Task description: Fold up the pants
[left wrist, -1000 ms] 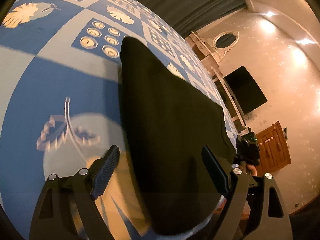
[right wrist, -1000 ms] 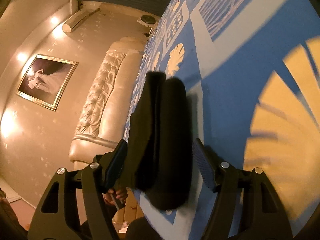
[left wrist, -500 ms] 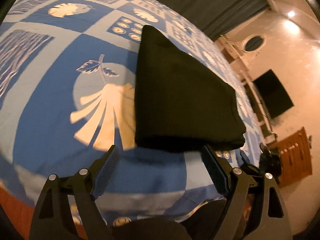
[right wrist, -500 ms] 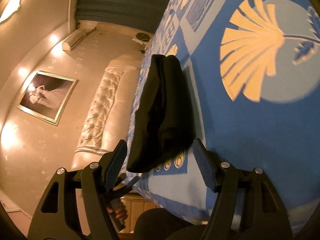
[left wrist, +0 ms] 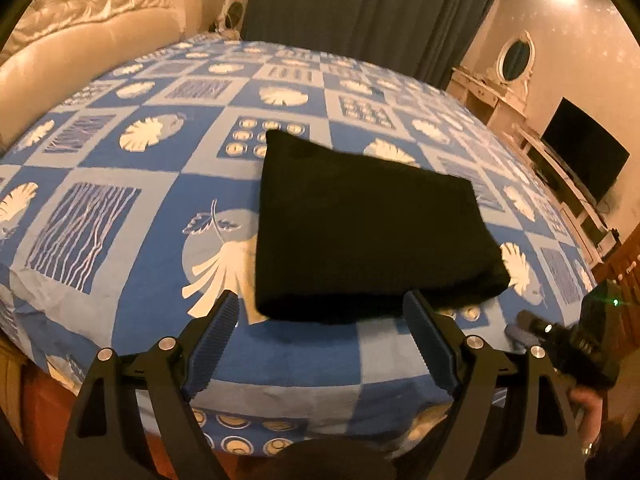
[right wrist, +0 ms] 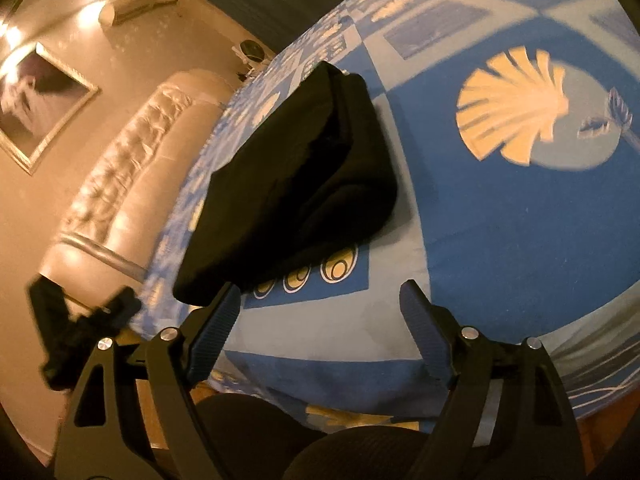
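The black pants (left wrist: 360, 232) lie folded into a thick rectangle on the blue patterned bedspread (left wrist: 132, 208). My left gripper (left wrist: 322, 308) hovers open just short of the bundle's near edge, with nothing between its fingers. In the right wrist view the folded pants (right wrist: 296, 184) show from their right end, with stacked layers. My right gripper (right wrist: 322, 300) is apart from them, its jaws opening, and only bedspread (right wrist: 500, 216) lies between the fingers. The right gripper (left wrist: 560, 340) also shows at the lower right of the left wrist view, and the left gripper (right wrist: 76, 332) shows blurred at the lower left of the right wrist view.
A tufted cream headboard (left wrist: 92, 20) stands at the left of the bed. Dark curtains (left wrist: 360, 12) hang behind it. A dresser with an oval mirror (left wrist: 516, 56) and a television (left wrist: 584, 152) line the right wall. The bed's near edge (left wrist: 320, 412) drops off below the grippers.
Both grippers have pulled back and risen from the pants, which now lie farther away. The right gripper's jaws, earlier around the bundle's end, stand wider and hold nothing.
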Tool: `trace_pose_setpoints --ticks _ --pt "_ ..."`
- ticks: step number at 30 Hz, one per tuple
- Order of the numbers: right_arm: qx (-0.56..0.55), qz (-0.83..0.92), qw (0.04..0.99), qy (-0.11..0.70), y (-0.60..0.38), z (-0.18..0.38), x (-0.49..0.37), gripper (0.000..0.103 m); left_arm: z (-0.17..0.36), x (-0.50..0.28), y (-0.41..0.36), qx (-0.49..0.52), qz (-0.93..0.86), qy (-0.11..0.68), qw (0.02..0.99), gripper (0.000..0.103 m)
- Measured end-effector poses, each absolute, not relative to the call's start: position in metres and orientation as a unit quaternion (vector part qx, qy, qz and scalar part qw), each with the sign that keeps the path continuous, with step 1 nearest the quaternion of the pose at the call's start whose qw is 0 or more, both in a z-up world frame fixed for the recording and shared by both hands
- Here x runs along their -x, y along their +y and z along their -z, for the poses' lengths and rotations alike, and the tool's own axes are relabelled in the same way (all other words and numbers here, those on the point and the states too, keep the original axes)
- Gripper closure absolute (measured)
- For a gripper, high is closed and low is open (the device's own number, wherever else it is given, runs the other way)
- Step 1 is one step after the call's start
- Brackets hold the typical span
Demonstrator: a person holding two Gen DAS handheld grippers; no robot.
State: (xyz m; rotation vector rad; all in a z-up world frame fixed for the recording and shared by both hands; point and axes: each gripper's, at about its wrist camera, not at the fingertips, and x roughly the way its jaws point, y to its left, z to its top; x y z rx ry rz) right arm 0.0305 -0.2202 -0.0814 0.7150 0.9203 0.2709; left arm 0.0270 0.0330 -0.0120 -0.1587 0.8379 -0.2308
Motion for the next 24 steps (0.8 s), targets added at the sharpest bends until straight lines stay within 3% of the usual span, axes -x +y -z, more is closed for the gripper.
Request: trace_pose_setpoints --ticks 12,24 --pt "-0.142 -0.083 0.91 0.381 -0.16 0.029 -0.01 0.015 -0.003 0.013 0.005 0.031 0.078 0.36 0.929 0.02" --pt "-0.093 -0.064 0.916 0.385 -0.149 0.034 -0.014 0.013 0.001 0.012 0.002 0.009 0.052 0.368 0.928 0.02"
